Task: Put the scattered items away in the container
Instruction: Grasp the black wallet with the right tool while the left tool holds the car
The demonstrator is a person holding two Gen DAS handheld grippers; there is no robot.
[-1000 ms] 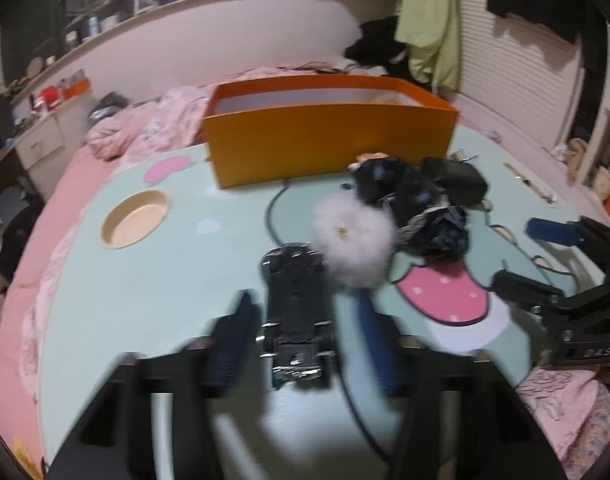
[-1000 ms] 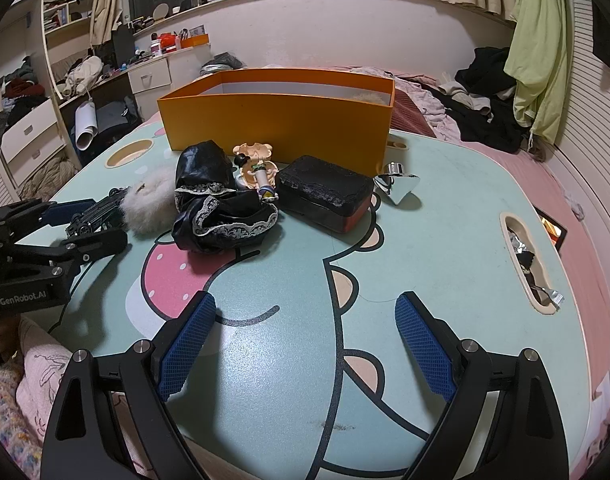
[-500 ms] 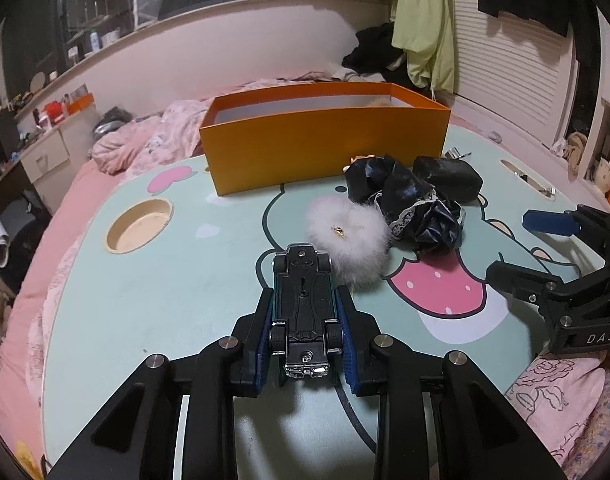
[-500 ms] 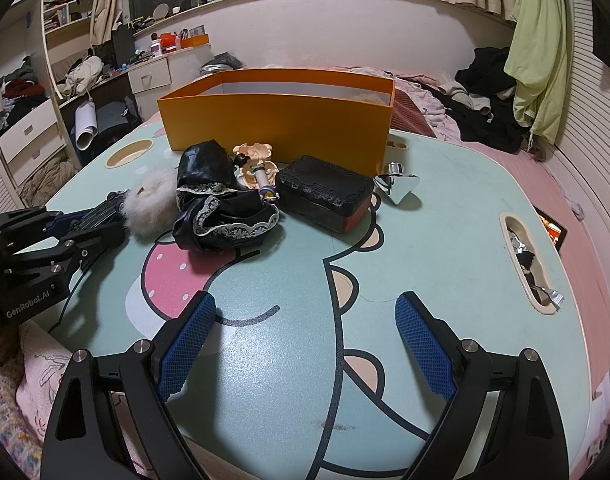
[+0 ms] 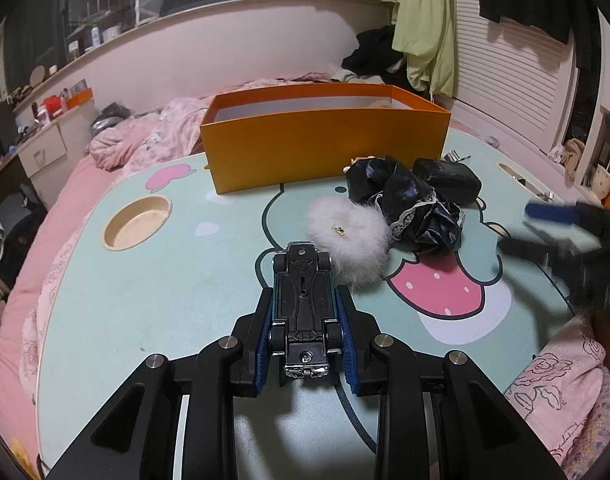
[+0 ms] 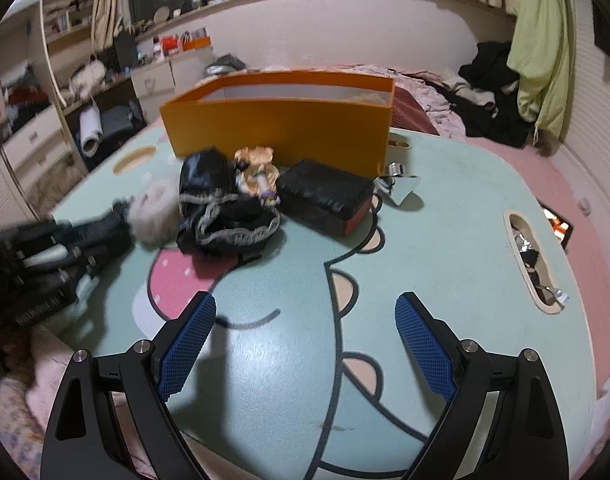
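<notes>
Toy car (image 5: pixel 303 304) upside down, clamped between the blue pads of the left gripper (image 5: pixel 305 332), nose just beside the white fluffy pouch (image 5: pixel 345 240) on the mint cartoon desk (image 5: pixel 145 288). Right gripper (image 6: pixel 305 344) over bare desk, jaws wide with nothing between them, blurred at the right edge of the left view. Orange box (image 5: pixel 325 148) at the far side of the desk, with black lace-trimmed cloth (image 5: pixel 409 204), black case (image 6: pixel 325 196) and small figurine (image 6: pixel 257 172) heaped just in front.
</notes>
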